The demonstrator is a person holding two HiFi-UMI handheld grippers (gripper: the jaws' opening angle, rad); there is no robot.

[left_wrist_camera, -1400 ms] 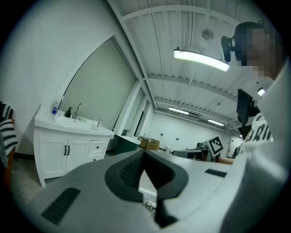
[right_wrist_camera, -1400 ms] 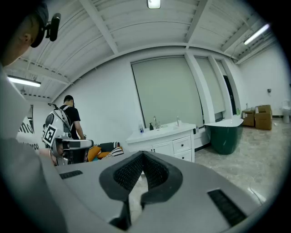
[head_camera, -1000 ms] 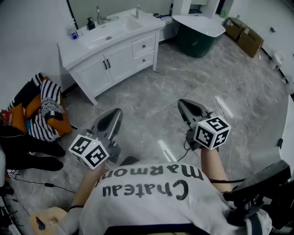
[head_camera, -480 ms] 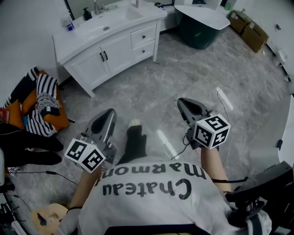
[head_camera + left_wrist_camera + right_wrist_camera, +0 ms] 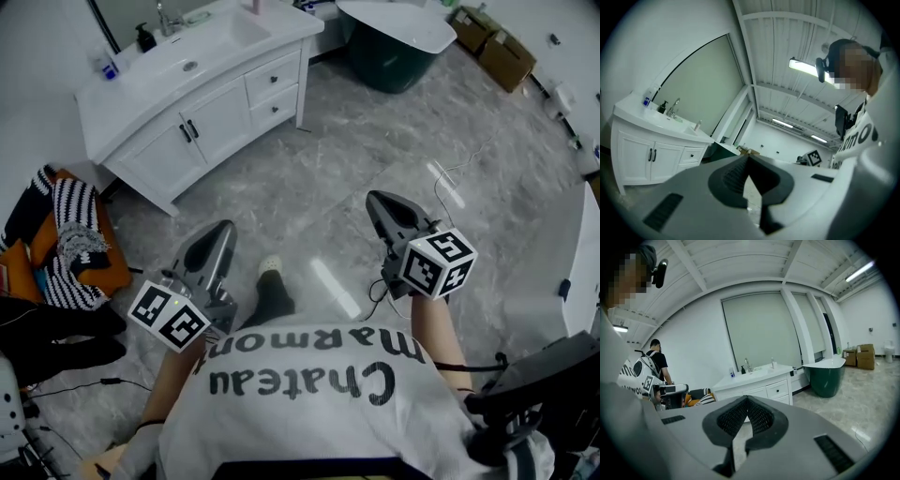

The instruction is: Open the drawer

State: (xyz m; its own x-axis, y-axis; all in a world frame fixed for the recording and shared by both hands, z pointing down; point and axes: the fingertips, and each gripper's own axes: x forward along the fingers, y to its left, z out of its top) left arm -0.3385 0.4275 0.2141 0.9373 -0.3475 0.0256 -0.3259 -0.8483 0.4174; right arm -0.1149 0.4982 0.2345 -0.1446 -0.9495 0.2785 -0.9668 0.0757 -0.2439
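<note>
A white vanity (image 5: 150, 89) stands far ahead at the upper left, with two small drawers (image 5: 273, 79) stacked at its right end, both closed. The vanity (image 5: 647, 154) also shows in the left gripper view and, further off, the vanity (image 5: 757, 384) in the right gripper view. My left gripper (image 5: 223, 231) is held out over the floor, well short of the vanity, its jaws shut and empty (image 5: 746, 157). To its right my right gripper (image 5: 380, 200) is level with it, also shut on nothing (image 5: 746, 398).
A dark green bathtub (image 5: 394, 37) and cardboard boxes (image 5: 497, 52) stand at the back right. Striped and orange cloth (image 5: 70, 234) lies on the left. A white cable (image 5: 450, 178) and a white strip (image 5: 333, 286) lie on the grey floor. Another person (image 5: 658, 364) stands at the left.
The person has stepped forward, a foot now showing between the grippers. Both grippers have travelled along, still shut. The vanity has shifted left in the head view.
</note>
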